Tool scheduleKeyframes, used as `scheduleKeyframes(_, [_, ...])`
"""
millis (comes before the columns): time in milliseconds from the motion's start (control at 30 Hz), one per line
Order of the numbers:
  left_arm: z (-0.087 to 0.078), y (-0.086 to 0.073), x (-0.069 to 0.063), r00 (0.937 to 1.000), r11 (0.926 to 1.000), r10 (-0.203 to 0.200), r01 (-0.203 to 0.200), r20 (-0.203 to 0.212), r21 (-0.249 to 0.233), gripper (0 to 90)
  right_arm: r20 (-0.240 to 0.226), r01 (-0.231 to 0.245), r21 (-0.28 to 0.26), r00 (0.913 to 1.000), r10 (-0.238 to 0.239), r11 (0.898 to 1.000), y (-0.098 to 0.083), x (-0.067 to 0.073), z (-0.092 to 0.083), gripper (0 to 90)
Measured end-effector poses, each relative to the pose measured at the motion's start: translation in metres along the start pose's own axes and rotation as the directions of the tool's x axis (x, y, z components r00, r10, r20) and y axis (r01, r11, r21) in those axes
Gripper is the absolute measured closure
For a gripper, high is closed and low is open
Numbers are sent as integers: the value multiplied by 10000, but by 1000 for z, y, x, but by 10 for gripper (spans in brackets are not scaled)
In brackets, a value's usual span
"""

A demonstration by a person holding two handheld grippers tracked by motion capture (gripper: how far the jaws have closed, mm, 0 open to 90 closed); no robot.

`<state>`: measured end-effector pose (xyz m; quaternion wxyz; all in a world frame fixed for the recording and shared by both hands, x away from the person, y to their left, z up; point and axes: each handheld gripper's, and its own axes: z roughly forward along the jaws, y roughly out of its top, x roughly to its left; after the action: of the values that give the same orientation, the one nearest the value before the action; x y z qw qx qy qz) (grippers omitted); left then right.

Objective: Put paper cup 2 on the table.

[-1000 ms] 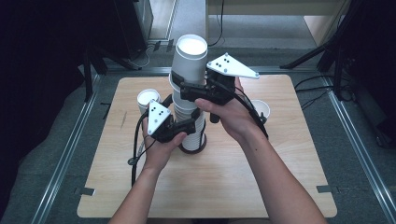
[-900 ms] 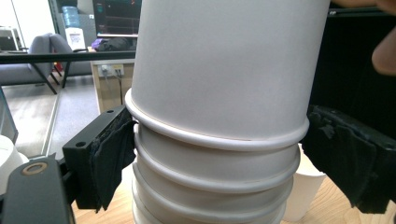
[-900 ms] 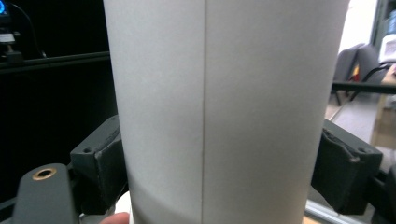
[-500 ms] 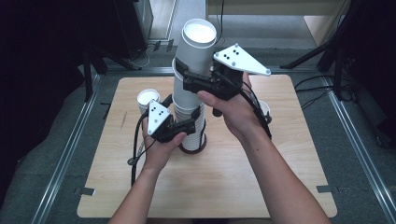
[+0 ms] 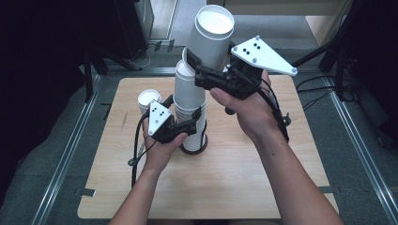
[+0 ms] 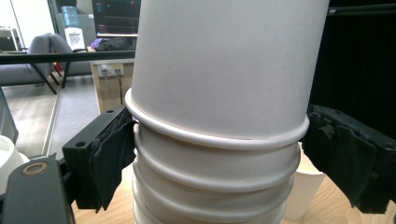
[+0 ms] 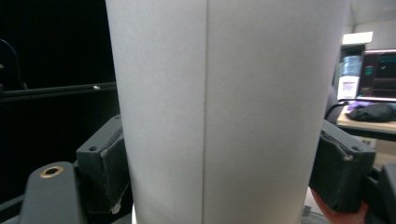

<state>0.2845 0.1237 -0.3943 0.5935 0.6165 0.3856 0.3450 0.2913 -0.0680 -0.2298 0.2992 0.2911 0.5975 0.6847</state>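
We see plain white paper cups (image 5: 190, 101), a pale wooden tabletop (image 5: 244, 173), black grippers (image 5: 176, 127), and white plates dotted black at one o'clock (image 5: 263, 55).

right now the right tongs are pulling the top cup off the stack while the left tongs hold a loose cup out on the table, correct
Not quite. The right tongs do grip the top cup, lifted off tilted. But the left tongs straddle the stack itself, low down, as the left gripper view shows. The loose cup stands alone behind them.

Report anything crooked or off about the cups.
The top cup, clamped in the right gripper, leans right, out of line with the stack that the left gripper straddles. Nothing spilled or crushed; a single cup stands upright behind.
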Motion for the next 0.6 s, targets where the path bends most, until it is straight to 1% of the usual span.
scheduleKeyframes(133, [0, 0, 0, 10000, 10000, -37, 37, -14, 5, 97, 244, 1, -66, 9997, 1, 10000, 2, -7, -10, 184])
scheduleKeyframes(200, [0, 0, 0, 10000, 10000, -38, 38, -31, 21, 94, 426, 136, -72, 9990, -133, 9999, 0, -12, -15, 184])
scheduleKeyframes(300, [-1, 1, -1, 9999, 9999, -98, 99, -32, 89, 87, 690, 151, -71, 9975, -146, 9999, -4, -21, -23, 184])
scheduleKeyframes(367, [-3, 2, -1, 9999, 9999, -129, 129, -4, 87, 67, 839, 63, -38, 9965, -60, 10000, -9, -27, -28, 184])
scheduleKeyframes(433, [-5, 3, 0, 9996, 9998, -188, 186, 186, 99, 38, 1040, 67, 26, 9946, -69, 10000, -14, -33, -33, 184])
scheduleKeyframes(567, [-9, 3, -2, 9994, 9998, -197, 194, 292, 103, 37, 1404, 213, 272, 9898, -249, 9994, -30, -43, -41, 184])
scheduleKeyframes(600, [-12, 3, -2, 9991, 9997, -239, 236, 342, 84, 37, 1522, 311, 342, 9877, -359, 9989, -34, -45, -42, 184])
